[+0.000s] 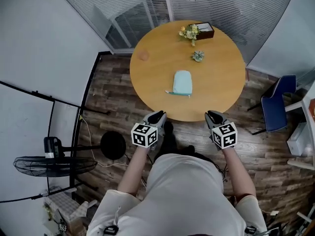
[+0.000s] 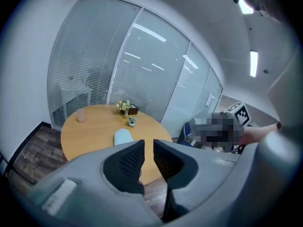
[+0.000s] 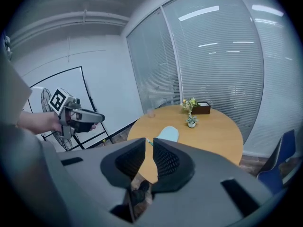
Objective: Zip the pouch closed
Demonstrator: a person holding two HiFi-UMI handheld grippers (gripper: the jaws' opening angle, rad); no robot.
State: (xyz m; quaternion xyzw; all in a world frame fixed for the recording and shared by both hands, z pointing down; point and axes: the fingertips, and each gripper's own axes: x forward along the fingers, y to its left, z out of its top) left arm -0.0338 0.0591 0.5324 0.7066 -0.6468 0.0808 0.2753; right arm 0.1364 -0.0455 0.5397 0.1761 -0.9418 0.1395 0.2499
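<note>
A pale blue pouch (image 1: 182, 82) lies flat on the round wooden table (image 1: 221, 82), a little nearer than its middle, with a teal zipper edge on its near side. In the left gripper view the pouch (image 2: 122, 136) shows just beyond the jaws, and in the right gripper view the pouch (image 3: 166, 134) does too. My left gripper (image 1: 158, 115) (image 2: 148, 143) and right gripper (image 1: 211, 114) (image 3: 149, 141) hover side by side off the table's near edge, short of the pouch. Each has its jaws almost together with nothing between them.
At the table's far side stand a flower arrangement with a dark box (image 1: 198, 31), a small potted plant (image 1: 198, 56) and a pinkish cup (image 1: 143, 56). A blue chair (image 1: 276, 104) is at the right. A fan (image 1: 54, 163) and black stand are on the floor at left.
</note>
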